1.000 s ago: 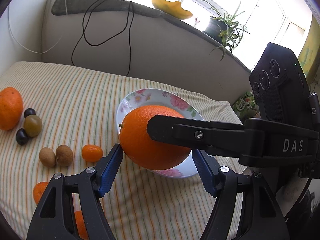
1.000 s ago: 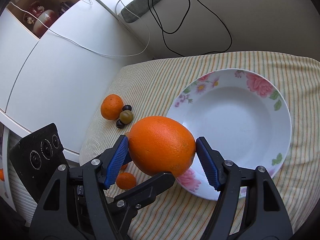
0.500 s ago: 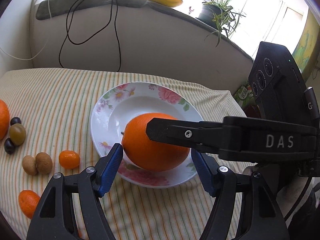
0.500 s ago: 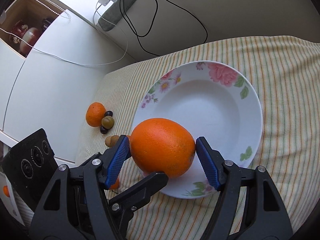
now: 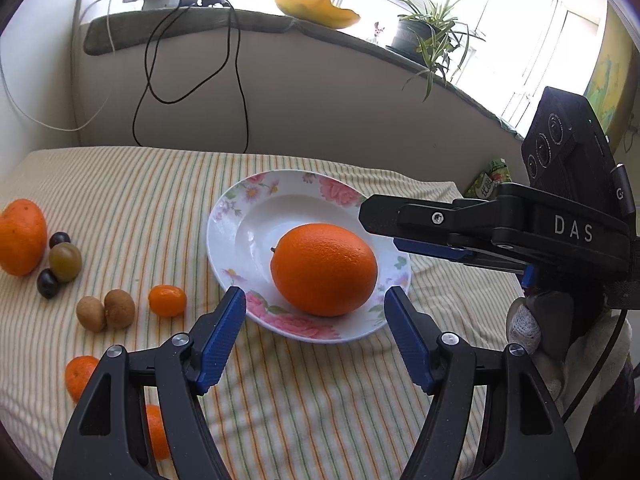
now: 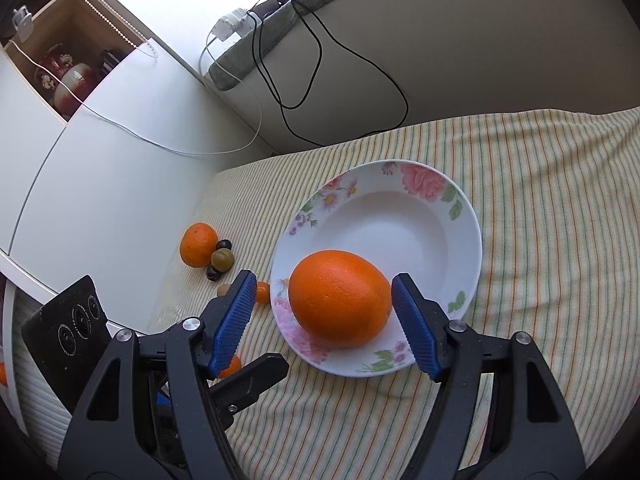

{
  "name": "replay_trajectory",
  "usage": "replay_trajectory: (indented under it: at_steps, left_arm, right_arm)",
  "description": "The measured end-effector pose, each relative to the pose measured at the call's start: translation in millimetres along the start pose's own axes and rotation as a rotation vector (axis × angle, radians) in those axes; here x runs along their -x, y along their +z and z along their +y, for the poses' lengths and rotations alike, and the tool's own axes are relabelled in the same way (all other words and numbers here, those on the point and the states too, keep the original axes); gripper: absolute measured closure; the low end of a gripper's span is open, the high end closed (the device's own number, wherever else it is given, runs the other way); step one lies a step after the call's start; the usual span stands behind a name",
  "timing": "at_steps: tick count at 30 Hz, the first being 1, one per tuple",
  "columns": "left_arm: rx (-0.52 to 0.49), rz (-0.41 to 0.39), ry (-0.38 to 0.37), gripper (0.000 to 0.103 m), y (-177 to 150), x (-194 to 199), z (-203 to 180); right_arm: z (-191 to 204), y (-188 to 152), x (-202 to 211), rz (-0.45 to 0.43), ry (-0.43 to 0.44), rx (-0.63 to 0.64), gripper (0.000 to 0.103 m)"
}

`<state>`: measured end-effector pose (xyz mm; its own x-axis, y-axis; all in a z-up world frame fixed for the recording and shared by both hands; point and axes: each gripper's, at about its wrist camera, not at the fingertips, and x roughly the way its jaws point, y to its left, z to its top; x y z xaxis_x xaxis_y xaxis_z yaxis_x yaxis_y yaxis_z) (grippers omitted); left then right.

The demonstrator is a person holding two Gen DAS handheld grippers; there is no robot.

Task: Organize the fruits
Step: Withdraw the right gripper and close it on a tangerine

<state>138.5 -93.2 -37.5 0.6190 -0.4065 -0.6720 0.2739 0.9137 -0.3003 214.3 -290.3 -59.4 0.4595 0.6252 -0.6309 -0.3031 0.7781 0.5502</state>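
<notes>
A large orange (image 5: 324, 270) (image 6: 339, 293) lies in the white flowered plate (image 5: 234, 220) (image 6: 466, 216) on the striped cloth. My right gripper (image 6: 325, 276) is open, with its blue pads either side of the orange and a gap on the left side. In the left wrist view the right gripper (image 5: 380, 228) sits at the plate's right rim, clear of the orange. My left gripper (image 5: 315, 291) is open and empty, just short of the plate's near rim. Left of the plate lie a kumquat (image 5: 167, 300), two brown fruits (image 5: 106, 311), grapes (image 5: 64, 261) and a tangerine (image 5: 20, 236).
Two more small oranges (image 5: 80, 376) lie near the cloth's front left edge. A wall with hanging black cables (image 5: 240, 92) stands behind the table, under a sill with a potted plant (image 5: 424, 36). A white cabinet (image 6: 100, 168) borders the table's left side.
The right gripper carried the orange over the plate, set it down inside and opened, letting it go. The left gripper stayed open and drew back slightly.
</notes>
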Motion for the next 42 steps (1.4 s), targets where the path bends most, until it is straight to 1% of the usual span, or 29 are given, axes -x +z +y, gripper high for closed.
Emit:
replay_trajectory:
  at_steps: [12, 17, 21, 24, 27, 31, 36, 39, 42]
  left_arm:
    - [-0.008, -0.071, 0.012, 0.031, -24.4, 51.0, 16.5]
    - [0.000, -0.072, 0.034, 0.031, -40.2, 68.9, 27.5]
    - [0.011, -0.071, 0.066, 0.031, -54.7, 80.7, 41.1]
    - [0.030, -0.058, 0.082, 0.031, -65.6, 86.2, 52.0]
    - [0.056, -0.050, 0.093, 0.032, -74.7, 88.9, 62.5]
    - [0.092, -0.051, 0.099, 0.033, -83.1, 90.9, 74.0]
    - [0.132, -0.062, 0.103, 0.033, -84.5, 93.2, 89.5]
    - [0.149, -0.064, 0.100, 0.039, -84.0, 92.5, 97.7]
    - [0.169, -0.064, 0.093, 0.042, -81.9, 89.6, 105.4]
  right_arm:
    - [17.8, -29.7, 31.5, -0.075, -0.054, 0.068, 0.030]
    - [30.6, -46.2, 40.7, -0.102, -0.079, 0.122, 0.030]
    - [41.5, -60.1, 48.2, -0.146, -0.073, 0.157, 0.023]
    - [50.3, -66.9, 50.1, -0.165, -0.063, 0.185, 0.022]
    - [60.9, -72.7, 45.0, -0.147, -0.074, 0.238, 0.021]
    - [74.0, -82.7, 31.3, -0.094, -0.089, 0.297, 0.021]
    - [85.8, -93.9, 16.7, -0.060, -0.086, 0.341, 0.021]
    - [93.9, -99.9, 7.0, -0.035, -0.082, 0.365, 0.021]
    - [102.3, -104.9, -2.6, -0.014, -0.079, 0.389, 0.022]
